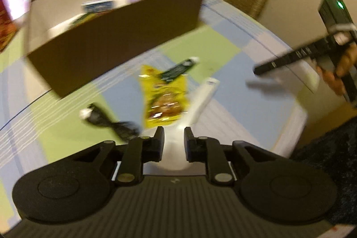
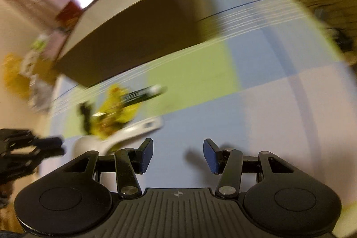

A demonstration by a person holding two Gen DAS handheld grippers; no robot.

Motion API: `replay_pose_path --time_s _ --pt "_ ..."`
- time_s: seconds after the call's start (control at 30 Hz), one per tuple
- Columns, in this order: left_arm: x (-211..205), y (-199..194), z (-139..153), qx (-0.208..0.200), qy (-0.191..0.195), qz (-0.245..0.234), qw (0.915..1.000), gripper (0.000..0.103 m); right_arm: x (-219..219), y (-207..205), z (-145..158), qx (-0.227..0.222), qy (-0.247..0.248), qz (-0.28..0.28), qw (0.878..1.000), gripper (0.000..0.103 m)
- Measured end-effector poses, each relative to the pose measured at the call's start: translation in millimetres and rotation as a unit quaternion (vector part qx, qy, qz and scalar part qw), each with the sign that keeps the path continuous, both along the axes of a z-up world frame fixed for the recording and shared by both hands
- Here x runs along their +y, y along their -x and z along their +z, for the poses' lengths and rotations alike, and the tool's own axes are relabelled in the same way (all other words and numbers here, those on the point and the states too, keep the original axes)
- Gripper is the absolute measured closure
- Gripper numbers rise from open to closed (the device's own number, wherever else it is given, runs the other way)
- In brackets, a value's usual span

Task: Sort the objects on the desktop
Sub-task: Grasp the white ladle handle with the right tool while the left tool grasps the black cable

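Note:
My left gripper (image 1: 174, 133) is shut on the wide end of a white tube (image 1: 200, 99), which sticks out ahead over the checked tablecloth (image 1: 245, 108). Just beyond it lie a yellow snack packet (image 1: 165, 95), a dark green tube (image 1: 178, 68) across the packet's top, and a black item with a white tip (image 1: 107, 122). My right gripper (image 2: 178, 146) is open over bare cloth with nothing between its pads. In the right wrist view the white tube (image 2: 133, 131) and the left gripper's fingers (image 2: 49, 144) show at the lower left. Both views are blurred.
A large brown box (image 1: 116, 44) with a white inside stands at the back of the table and holds a blue item (image 1: 98, 6) and others. A hand (image 1: 343, 68) holds the right gripper at the right edge. More clutter (image 2: 29, 73) lies at the far left.

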State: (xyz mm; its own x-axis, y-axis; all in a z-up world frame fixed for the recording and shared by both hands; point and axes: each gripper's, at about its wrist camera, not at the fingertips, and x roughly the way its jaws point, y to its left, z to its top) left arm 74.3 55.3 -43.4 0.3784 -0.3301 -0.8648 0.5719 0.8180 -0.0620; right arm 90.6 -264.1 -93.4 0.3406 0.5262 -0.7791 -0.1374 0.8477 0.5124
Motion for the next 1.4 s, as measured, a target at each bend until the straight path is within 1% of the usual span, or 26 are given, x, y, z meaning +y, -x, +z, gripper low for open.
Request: replay_pose_path --time_s 0.1,0.2,0.3,0.4,0.53,0.63,0.67,0.7,0.73,0.77,0.83,0.87,0.9,1.07,1.13,1.23,1.3,1.4 --pt "20.2 1.6 0.0 -0.006 -0.004 0.065 0.9978 0.084 27.7 -3.0 -6.5 0.007 -0.031 0.048 0.998 0.056" --pt "38.4 5.3 -0.7 -0.003 -0.001 0.111 0.9938 0.082 48.9 -3.1 -12.7 0.007 -0.055 0.089 0.994 0.056" --pt "48.2 11.2 -3.7 0.001 0.001 0.137 0.9906 0.081 59.9 -6.9 -26.7 0.030 -0.085 0.101 0.991 0.056" --pt "57.0 13.0 -6.1 0.004 0.001 0.153 0.9882 0.081 65.3 -11.9 -37.8 0.044 -0.109 0.091 0.989 0.056" --pt "74.1 13.9 -7.5 0.008 0.003 0.177 0.9842 0.080 64.5 -20.1 -48.3 0.051 -0.135 0.050 0.988 0.058" --pt "85.9 14.3 -9.6 0.012 0.003 0.193 0.9811 0.080 56.2 -26.7 -60.6 0.068 -0.178 -0.007 0.982 0.068" --pt "89.2 14.3 -10.4 0.014 0.003 0.198 0.9801 0.080 53.4 -27.8 -65.7 0.075 -0.194 -0.026 0.978 0.072" --pt "92.2 14.1 -11.1 0.016 0.004 0.202 0.9793 0.080 51.3 -29.1 -71.2 0.083 -0.212 -0.047 0.973 0.074" --pt "94.3 13.6 -11.6 0.018 0.005 0.204 0.9787 0.080 48.3 -30.0 -77.4 0.092 -0.231 -0.069 0.966 0.078" --pt "95.6 13.2 -12.2 0.019 0.006 0.206 0.9783 0.080 45.4 -30.4 -84.5 0.104 -0.250 -0.094 0.958 0.085" --pt "96.6 11.2 -13.4 0.022 0.005 0.205 0.9785 0.080 42.8 -31.3 -95.5 0.122 -0.276 -0.123 0.945 0.094" --pt "95.9 9.9 -13.8 0.023 0.005 0.203 0.9789 0.080 41.6 -31.3 -98.0 0.126 -0.287 -0.131 0.941 0.096" --pt "94.8 8.6 -14.2 0.024 0.005 0.200 0.9795 0.080 39.8 -30.9 -98.3 0.129 -0.292 -0.137 0.938 0.096" --pt "84.1 1.0 -16.4 0.029 0.012 0.179 0.9833 0.080 27.0 -32.5 -90.0 0.120 -0.299 -0.139 0.937 0.101" --pt "78.0 -3.2 -18.1 0.032 0.018 0.173 0.9842 0.080 17.2 -30.3 -81.4 0.104 -0.300 -0.139 0.938 0.102" --pt "66.5 -12.4 -22.4 0.040 0.033 0.167 0.9845 0.080 -1.7 -25.5 -69.1 0.082 -0.285 -0.144 0.944 0.102" --pt "58.5 -19.9 -26.1 0.043 0.043 0.170 0.9836 0.080 -19.1 -18.9 -64.6 0.070 -0.277 -0.166 0.944 0.102" --pt "50.0 -33.3 -33.4 0.054 0.059 0.188 0.9788 0.080 -52.7 -6.2 -60.8 0.057 -0.274 -0.213 0.936 0.102"
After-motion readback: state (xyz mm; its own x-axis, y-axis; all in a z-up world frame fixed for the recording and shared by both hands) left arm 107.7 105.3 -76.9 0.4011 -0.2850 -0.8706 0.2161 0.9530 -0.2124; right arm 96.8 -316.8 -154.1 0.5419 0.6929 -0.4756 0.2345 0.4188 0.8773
